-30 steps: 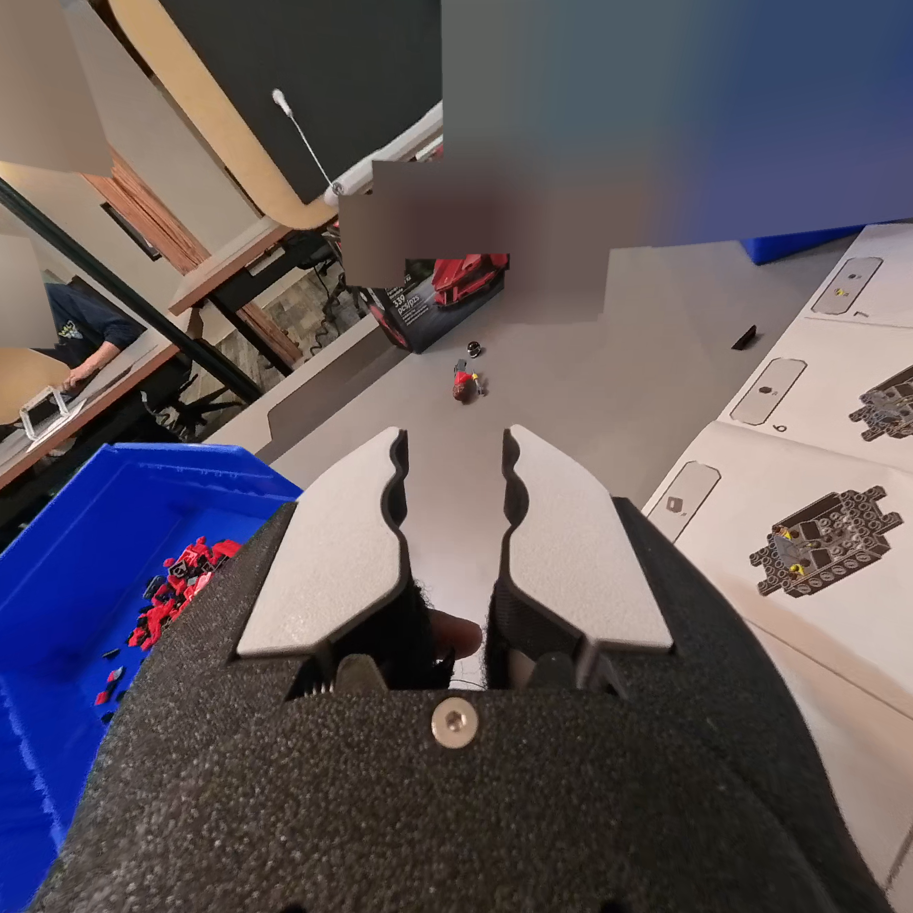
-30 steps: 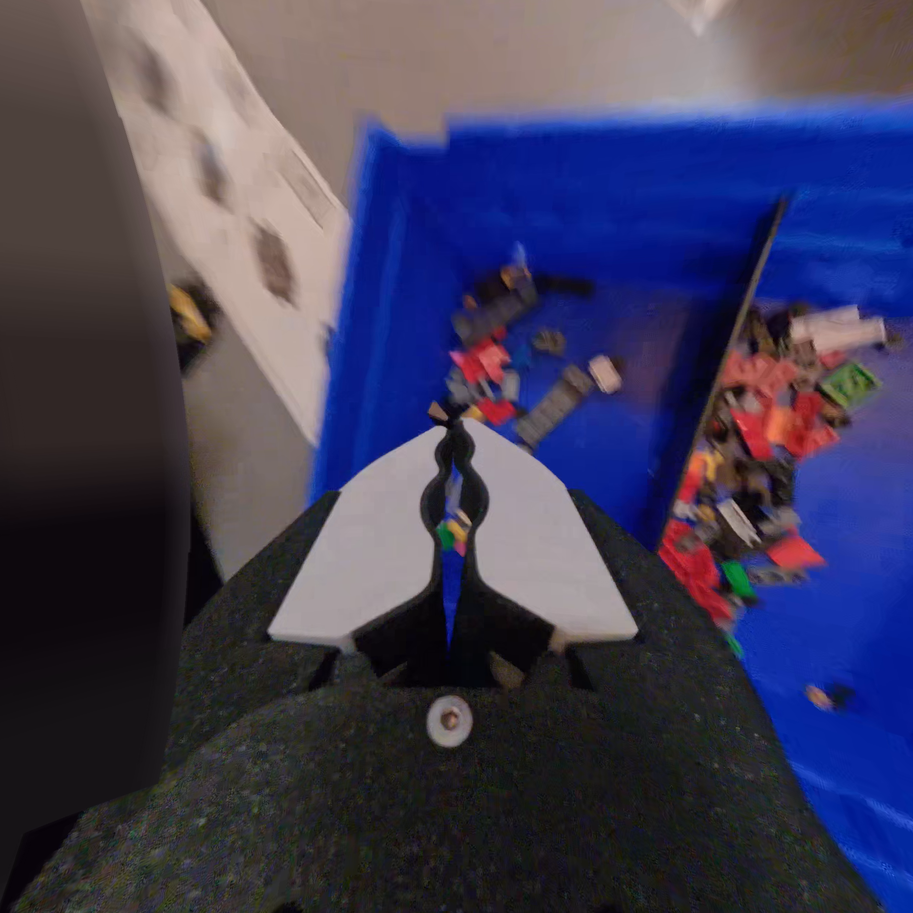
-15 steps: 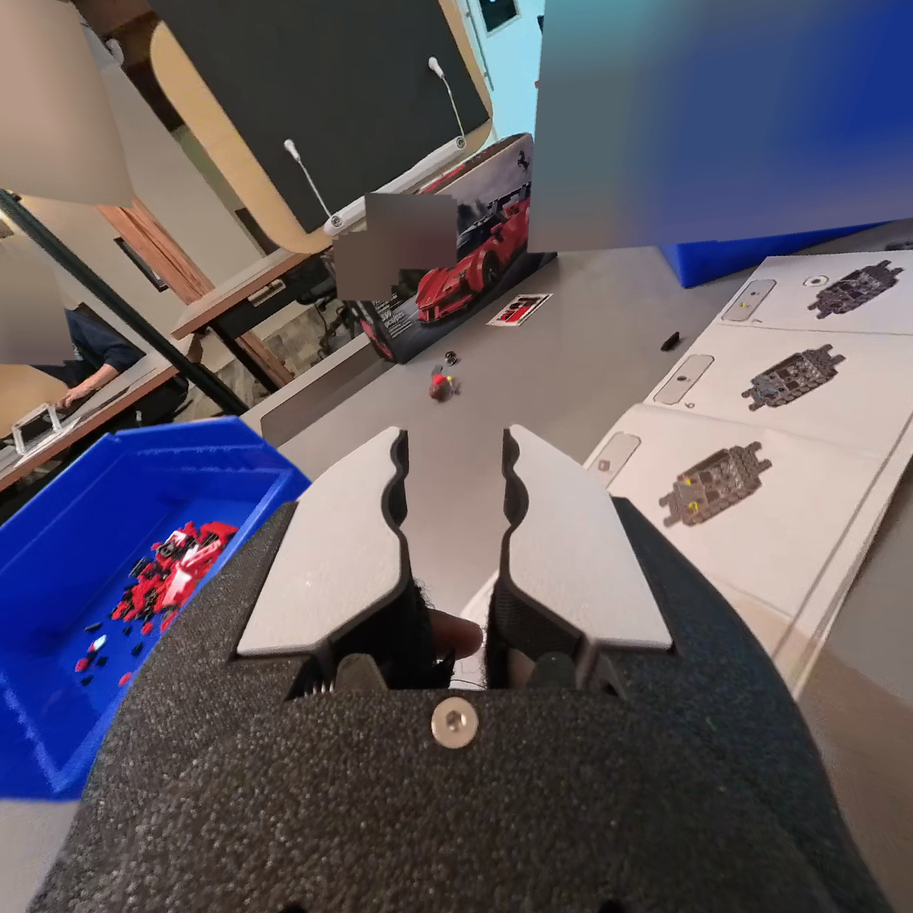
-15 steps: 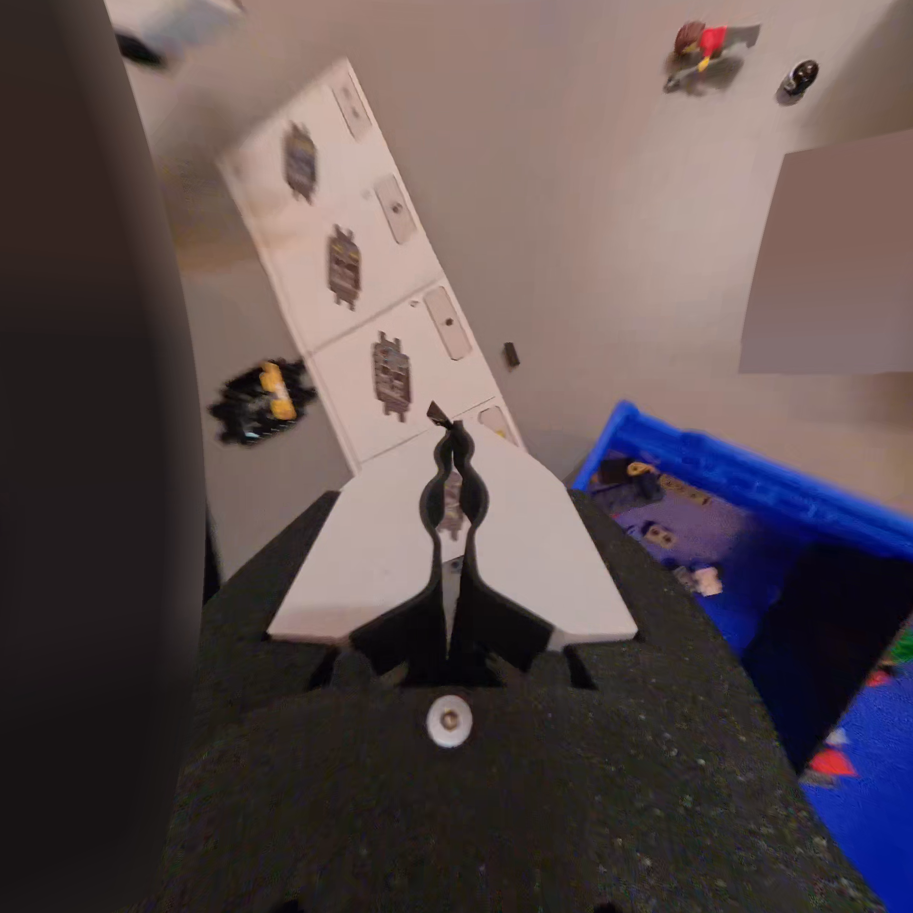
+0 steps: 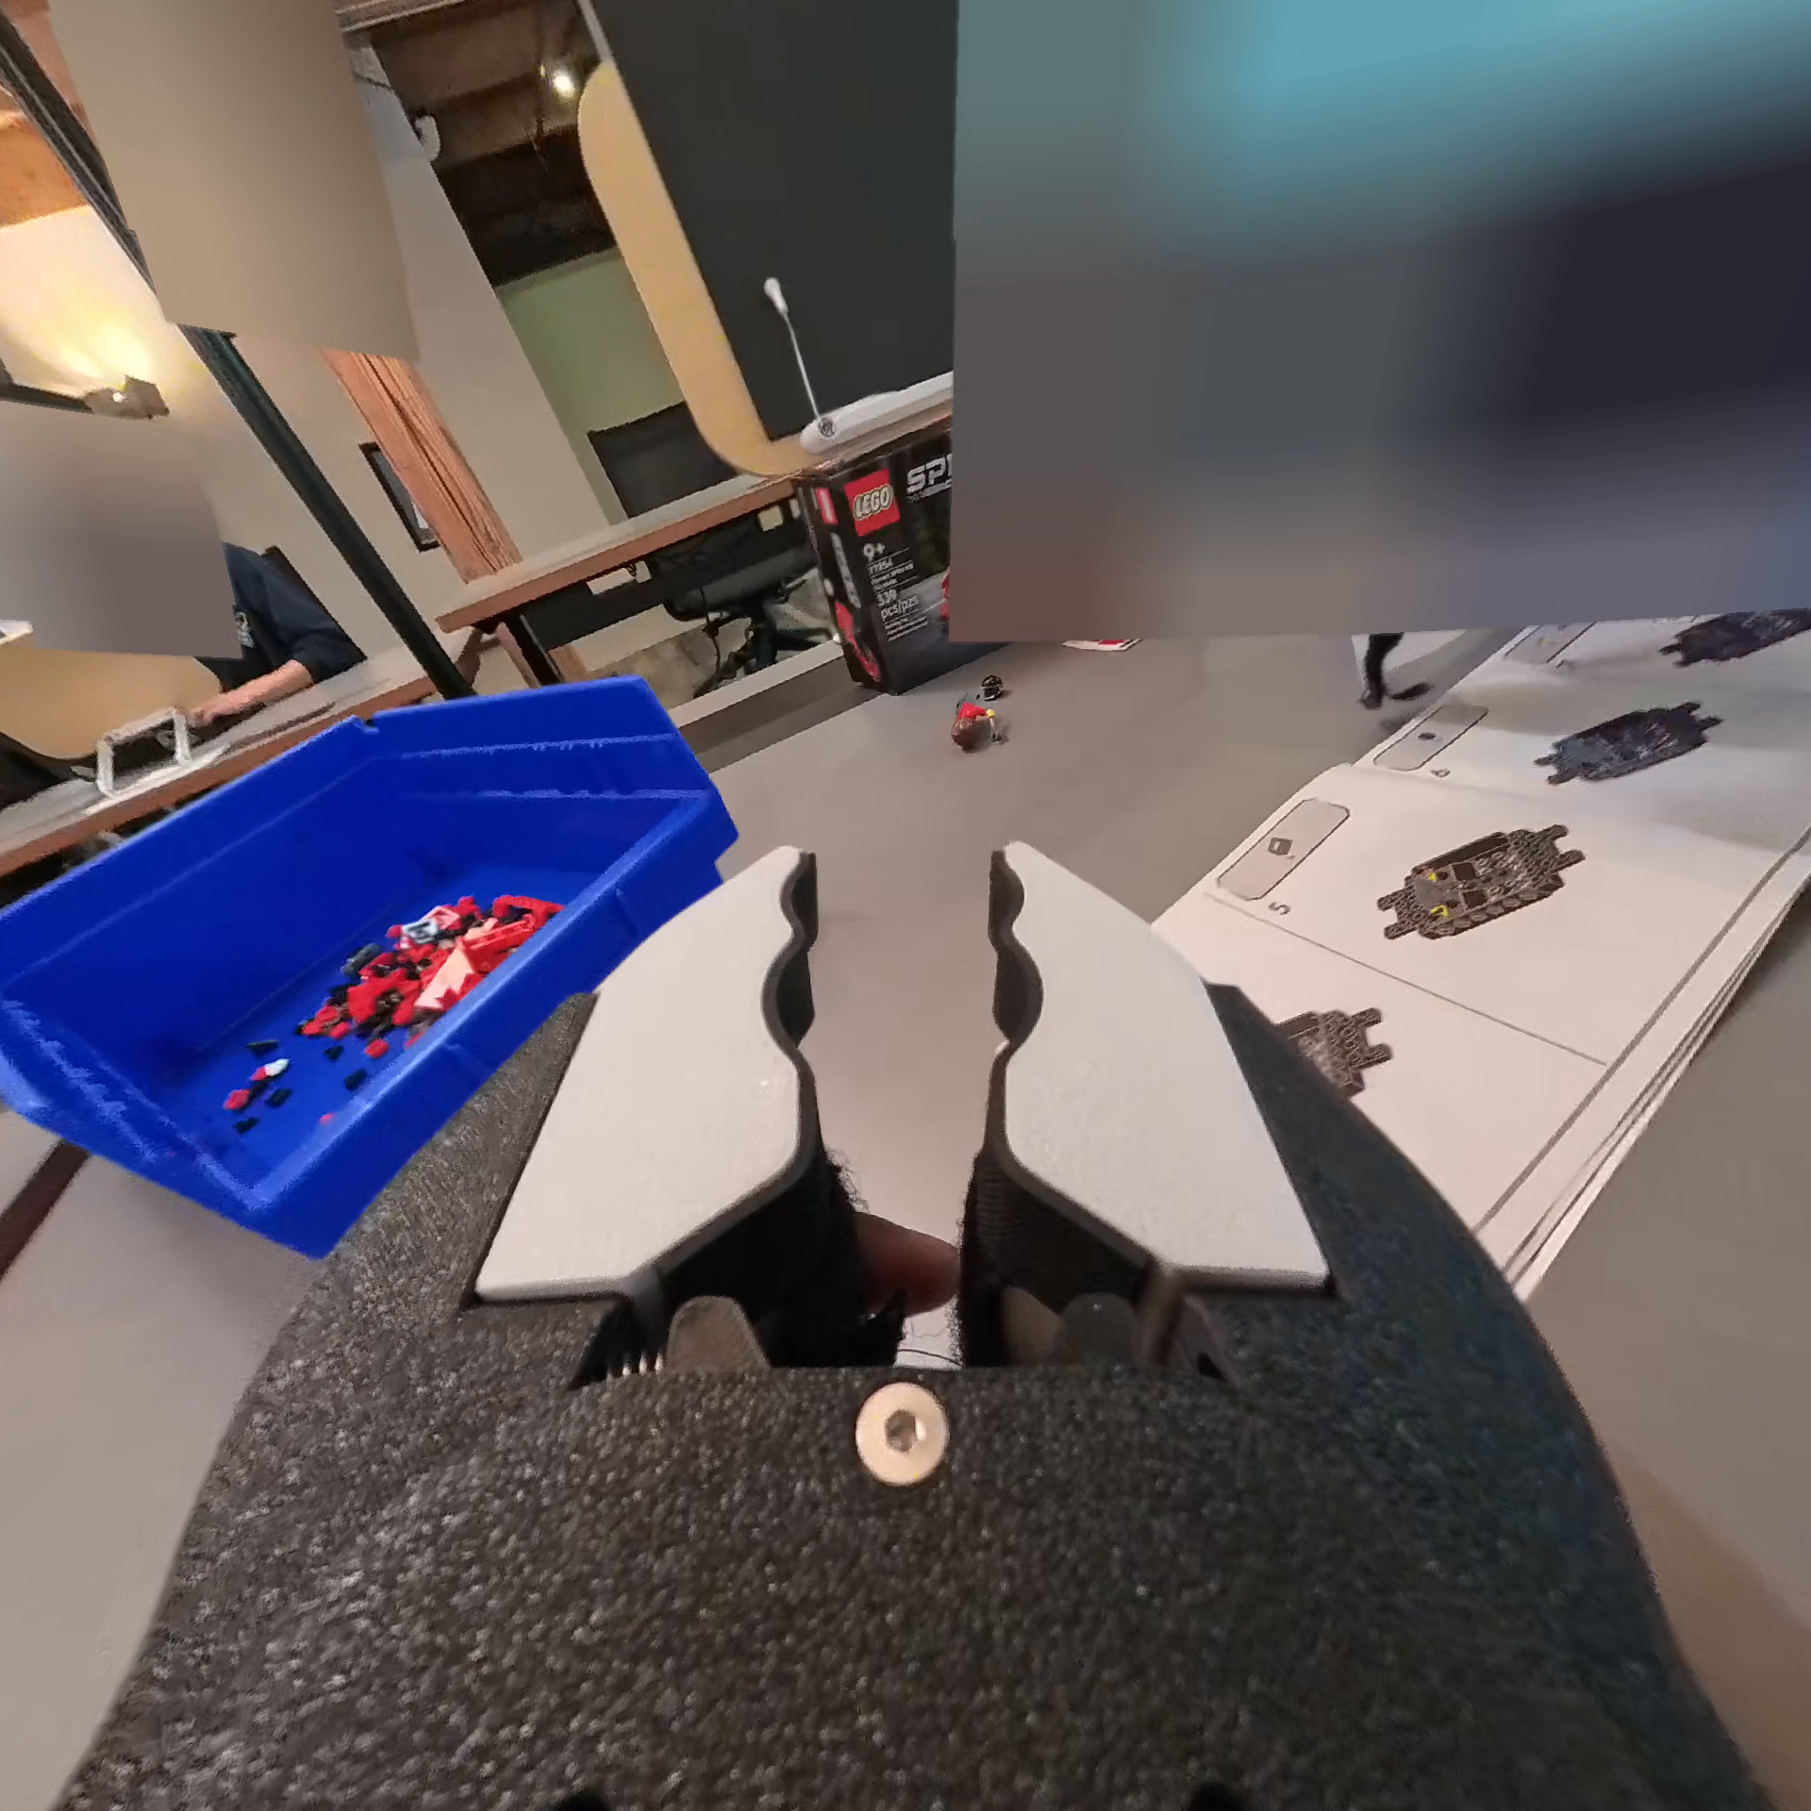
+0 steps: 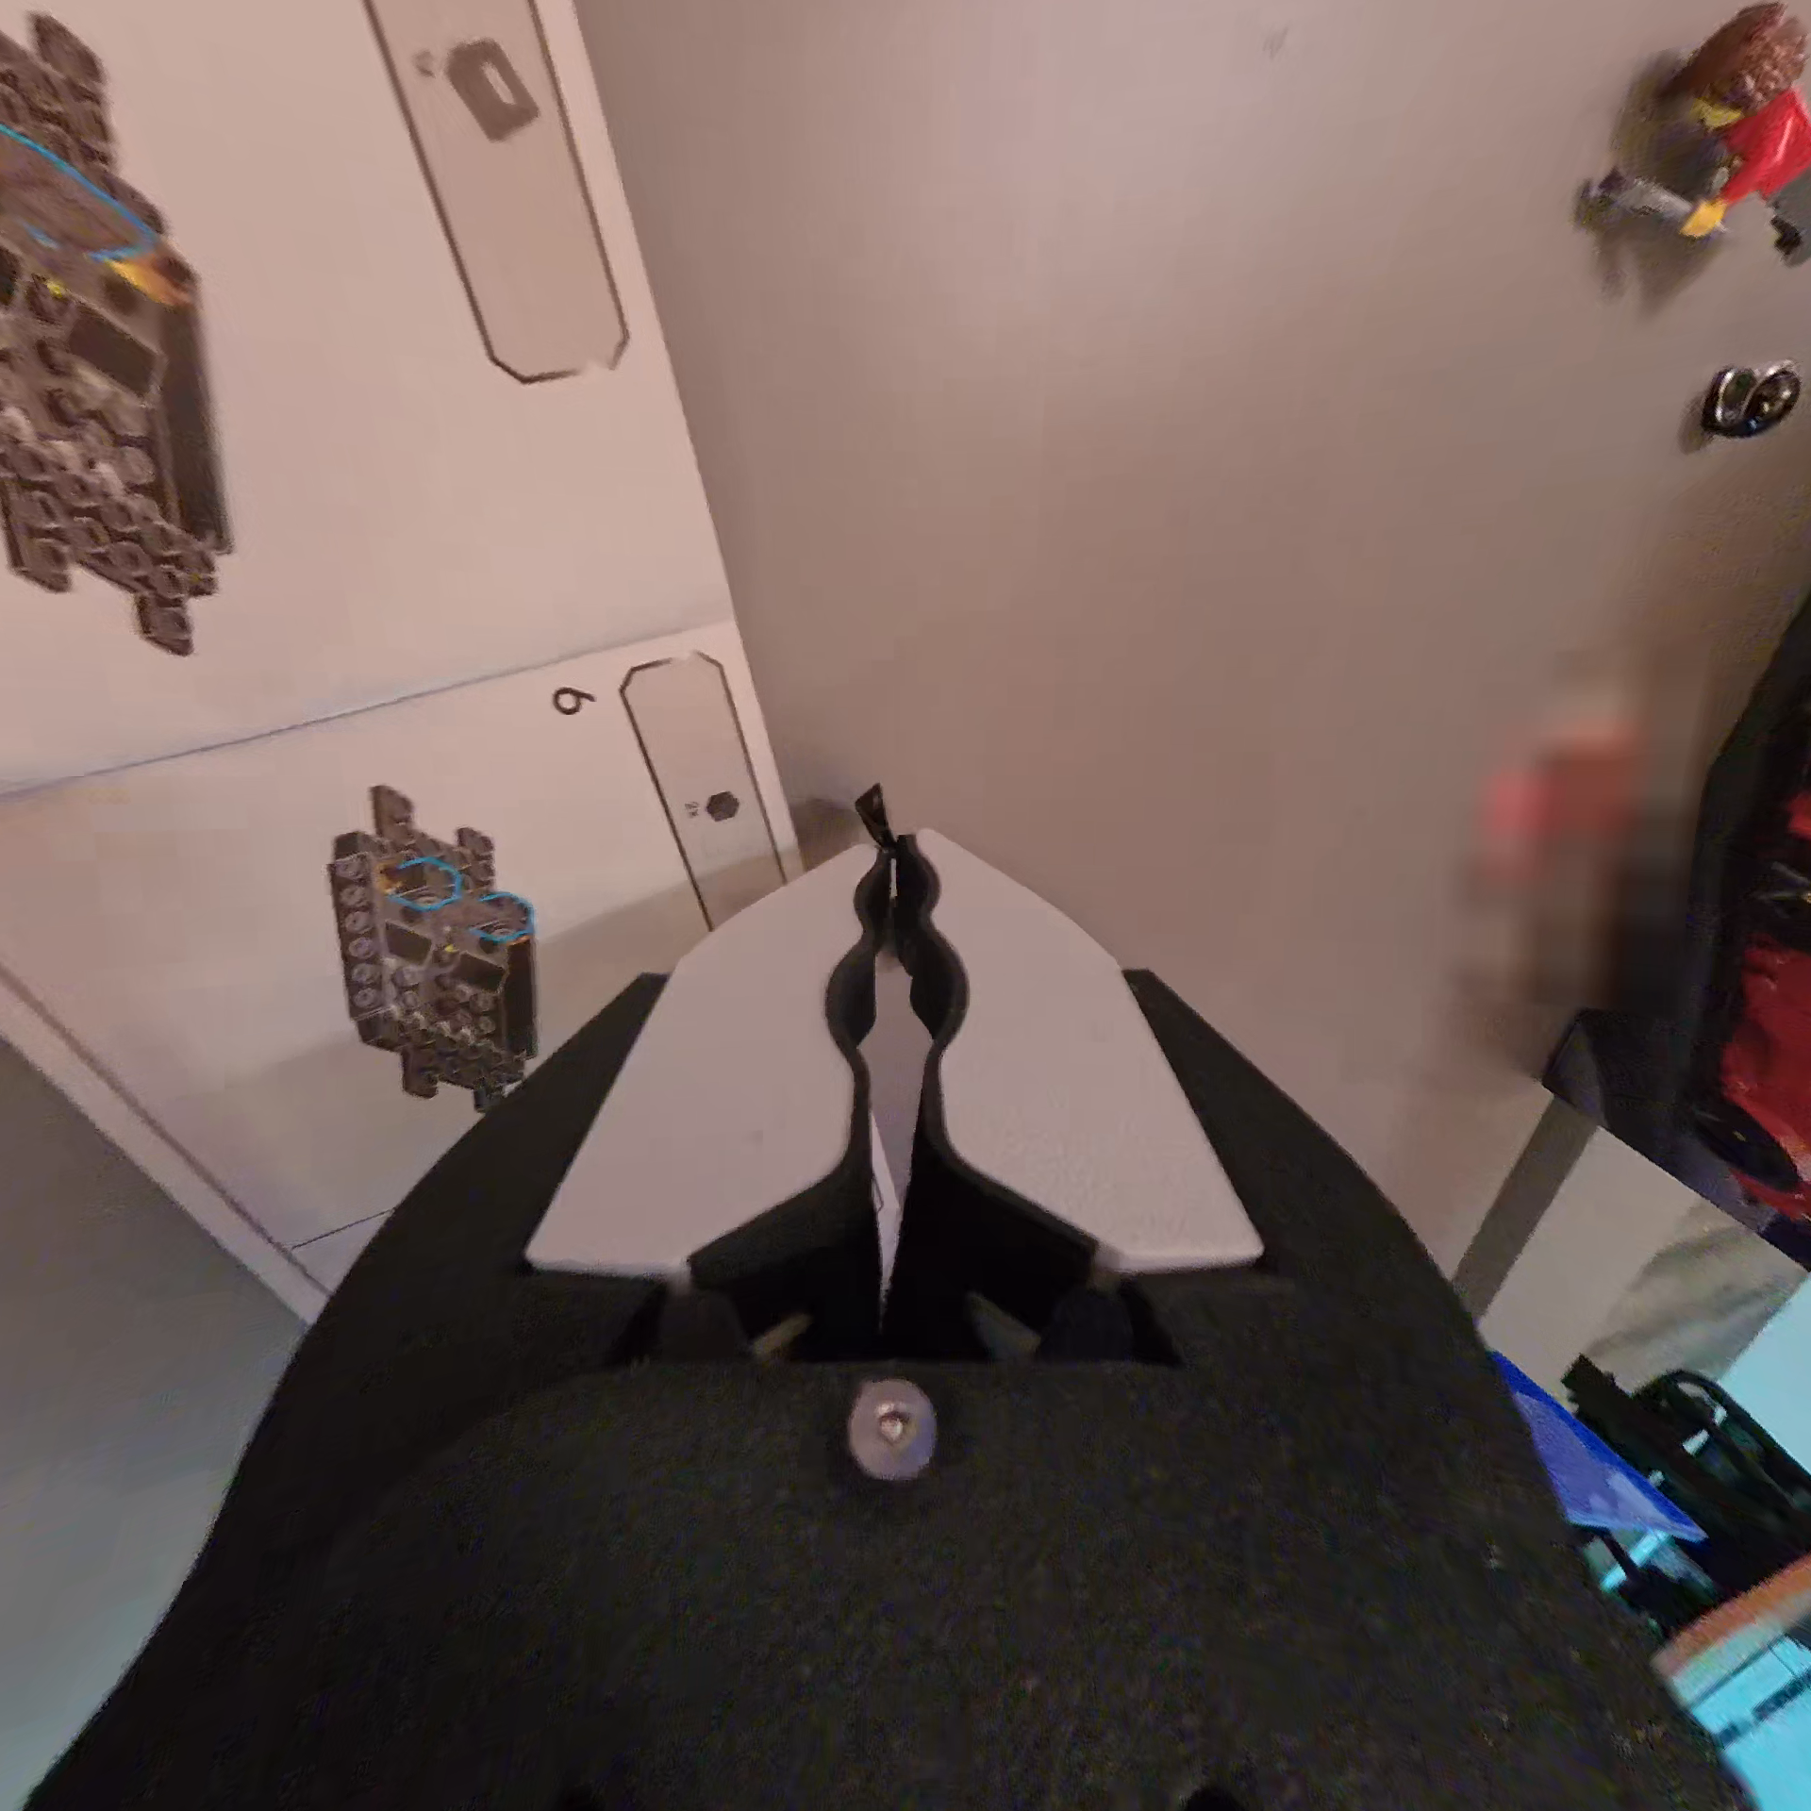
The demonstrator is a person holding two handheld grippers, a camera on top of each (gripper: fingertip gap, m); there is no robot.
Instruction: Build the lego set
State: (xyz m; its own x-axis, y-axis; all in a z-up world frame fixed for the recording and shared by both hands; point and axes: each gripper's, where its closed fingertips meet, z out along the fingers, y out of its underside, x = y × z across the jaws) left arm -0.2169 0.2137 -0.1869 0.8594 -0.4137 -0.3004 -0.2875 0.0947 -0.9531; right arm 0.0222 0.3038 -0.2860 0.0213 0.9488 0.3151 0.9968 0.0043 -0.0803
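Left gripper (image 5: 902, 867): fingers parted moderately, nothing between them, only grey table (image 5: 882, 784) beyond. Blue bin (image 5: 549, 774) of red and black bricks at ten o'clock; open instruction booklet (image 5: 1470, 980) at two o'clock.

Right gripper (image 6: 894, 841): fingers closed, pinching a small black piece (image 6: 870, 809). The sliver stands clear of the tips, long axis toward twelve o'clock, leaning slightly left, beside the booklet's edge.

Minifigure (image 6: 1735, 147) at two o'clock. Only the left view shows the bin interior and a dark product box (image 5: 882, 568); only the right shows the held piece.
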